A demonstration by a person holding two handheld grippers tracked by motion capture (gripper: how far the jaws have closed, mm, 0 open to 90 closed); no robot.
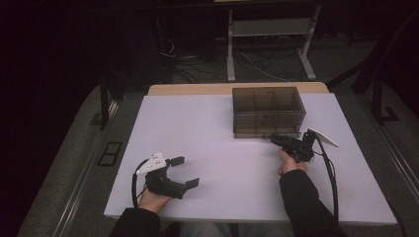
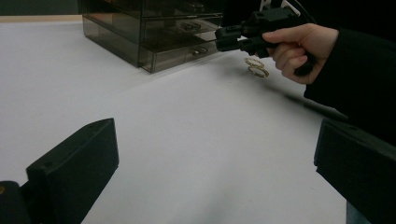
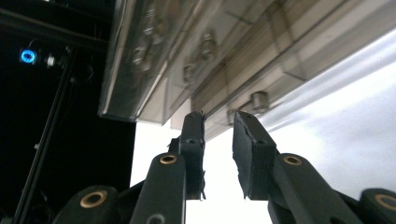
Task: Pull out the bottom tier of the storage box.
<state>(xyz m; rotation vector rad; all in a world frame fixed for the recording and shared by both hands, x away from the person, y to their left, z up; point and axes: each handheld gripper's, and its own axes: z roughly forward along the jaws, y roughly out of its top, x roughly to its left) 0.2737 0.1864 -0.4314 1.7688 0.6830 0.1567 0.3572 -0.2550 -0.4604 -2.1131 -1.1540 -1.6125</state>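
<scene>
**Right gripper at the drawer box's lowest front**

The smoky, see-through drawer box (image 1: 268, 111) stands on the far right part of the white table (image 1: 207, 148), its front toward me. In the left gripper view its stacked drawers show small knobs along the front. My right gripper (image 1: 274, 139) is tipped on its side and points at the bottom right of that front, the tips right at the lowest drawer (image 2: 187, 49). In the right gripper view the jaws stand a narrow way apart, with a slim gap of table showing between them; they reach up to the lower edge of the box, one small knob (image 3: 259, 100) just beyond the right-hand tip. I see nothing pinched between the pads, though I cannot tell whether a tip touches the drawer front. The hand (image 1: 291, 163) holding this gripper rests low over the table, its dark sleeve coming in from the bottom, the cable trailing back along the right side.

Two small gold rings (image 2: 255, 66) lie on the table just under that hand, near the box's front corner.

My left gripper (image 1: 185, 171) sits well apart from all this, near the front left edge of the table. Its jaws are spread wide with only bare table between them, and it holds nothing. Beyond the table, the floor is dark, with a white stand (image 1: 269, 34) and loose cables.
</scene>
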